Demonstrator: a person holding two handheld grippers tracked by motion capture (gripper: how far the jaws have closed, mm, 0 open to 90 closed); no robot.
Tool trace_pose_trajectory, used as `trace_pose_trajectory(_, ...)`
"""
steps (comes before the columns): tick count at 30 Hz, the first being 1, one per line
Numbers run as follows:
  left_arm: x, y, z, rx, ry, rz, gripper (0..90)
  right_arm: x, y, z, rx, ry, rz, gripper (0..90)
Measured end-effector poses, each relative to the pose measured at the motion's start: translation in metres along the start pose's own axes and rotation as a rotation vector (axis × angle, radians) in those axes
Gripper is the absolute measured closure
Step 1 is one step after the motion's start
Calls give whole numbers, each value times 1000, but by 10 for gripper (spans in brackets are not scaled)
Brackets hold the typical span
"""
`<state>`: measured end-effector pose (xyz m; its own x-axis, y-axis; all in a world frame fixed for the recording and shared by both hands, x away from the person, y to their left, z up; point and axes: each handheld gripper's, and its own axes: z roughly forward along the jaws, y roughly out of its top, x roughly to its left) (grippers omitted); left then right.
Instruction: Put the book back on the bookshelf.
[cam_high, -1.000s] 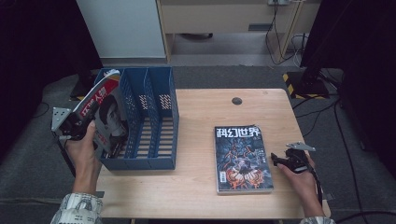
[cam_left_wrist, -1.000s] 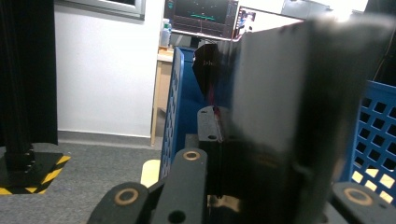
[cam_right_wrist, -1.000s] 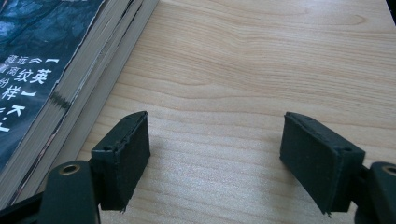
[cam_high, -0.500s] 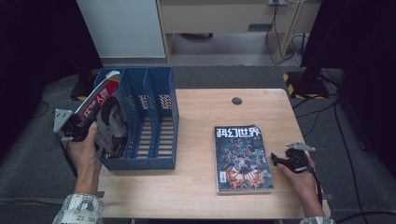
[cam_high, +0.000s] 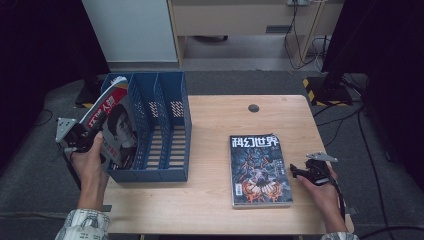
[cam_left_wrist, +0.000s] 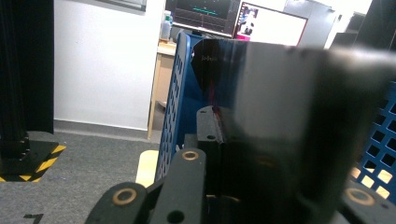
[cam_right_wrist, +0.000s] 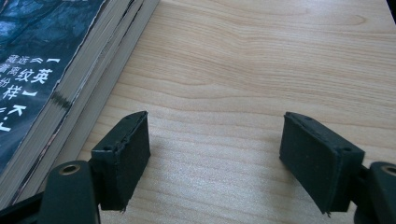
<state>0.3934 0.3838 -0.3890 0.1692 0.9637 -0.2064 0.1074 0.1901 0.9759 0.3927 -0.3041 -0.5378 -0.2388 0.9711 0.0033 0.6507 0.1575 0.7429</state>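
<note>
Pinching a red-and-white portrait-cover magazine (cam_high: 114, 129) in our left gripper (cam_high: 86, 137), we hold it tilted in the blue plastic file rack's (cam_high: 165, 127) leftmost compartment; our right gripper (cam_high: 296, 173) rests spread on the wooden tabletop (cam_high: 210, 140).

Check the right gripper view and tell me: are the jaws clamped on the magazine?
No, the right gripper stands open over bare table, with the magazine stack lying off to one side, untouched.

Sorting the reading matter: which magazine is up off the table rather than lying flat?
The red-covered magazine, clamped in the left gripper and tilted into the blue file rack. The dark magazine lies flat near the open right gripper.
</note>
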Motion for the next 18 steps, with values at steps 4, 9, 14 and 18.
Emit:
trace_pose_trajectory(4, 3, -1, -2, 5, 0, -14, 855, 0, 0, 0, 1, 1, 0, 245)
trace_pose_trajectory(9, 6, 0, -3, 15, 4, -22, 851, 0, 0, 0, 4, 2, 0, 244)
trace_pose_trajectory(14, 9, 2, -3, 30, -5, -37, 835, 0, 0, 0, 4, 3, 1, 244)
trace_pose_trajectory(18, 11, 3, -2, 31, -10, -52, 821, 1, 0, 0, 4, 3, 1, 243)
